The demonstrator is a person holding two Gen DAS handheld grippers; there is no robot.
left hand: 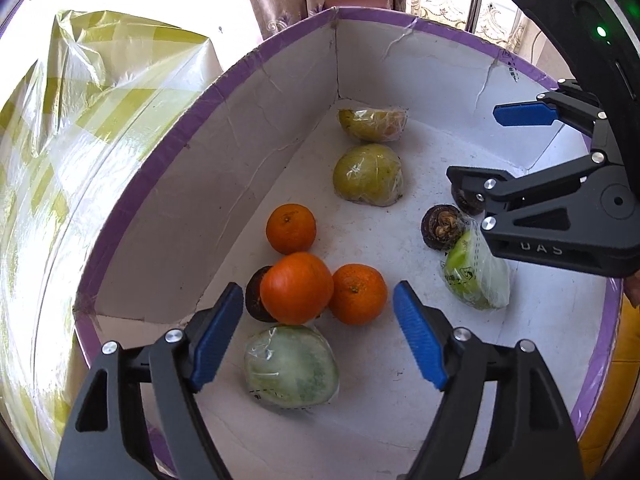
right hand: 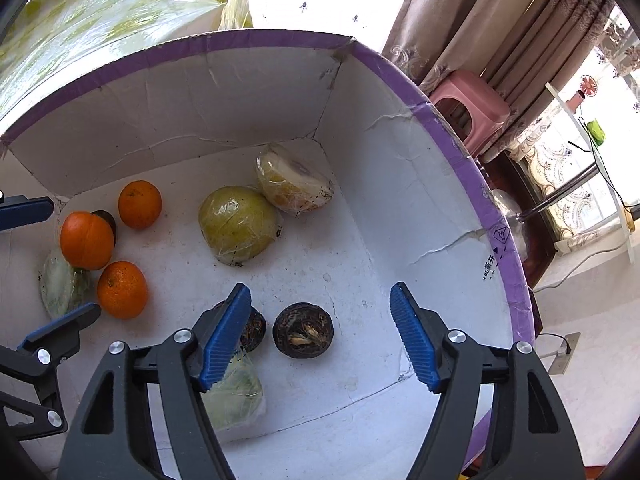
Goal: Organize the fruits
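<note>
Left wrist view, near to far. Left gripper [left hand: 318, 332] at 6 o'clock, blue ribbed pads spread apart, nothing clamped. Between and just below the pads, a pale green melon half in clear film [left hand: 291, 368] on the floor of the white cardboard box with purple-taped rim [left hand: 224, 80]. Just beyond, toward 12 o'clock, a large smooth orange fruit [left hand: 297, 288], touching a small round orange [left hand: 357, 294] at its 3 o'clock and a dark brown round fruit [left hand: 256, 300] half hidden at its 9 o'clock. Farther up, a second small round orange [left hand: 291, 229], apart from the cluster. At 3 o'clock, a film-wrapped green fruit wedge [left hand: 476, 276] beside a dark brown fruit with pale centre [left hand: 440, 226]. Above those, right gripper [left hand: 480, 144], jaws apart, empty. Toward 12 o'clock, a wrapped yellow-green domed fruit half [left hand: 368, 174], then a wrapped yellow-green half with cut face [left hand: 372, 123] in the far corner. Outside the box at 9 o'clock, a yellow-checked plastic sheet [left hand: 80, 120].

Right wrist view. Right gripper [right hand: 320, 336] at 6 o'clock, pads wide, gripping nothing; dark brown fruit with pale centre [right hand: 303, 330] on the box floor between them, untouched. Second dark fruit [right hand: 254, 328] partly behind the 9 o'clock pad. Beyond the rim at 2 o'clock, a pink plastic stool [right hand: 472, 110].
</note>
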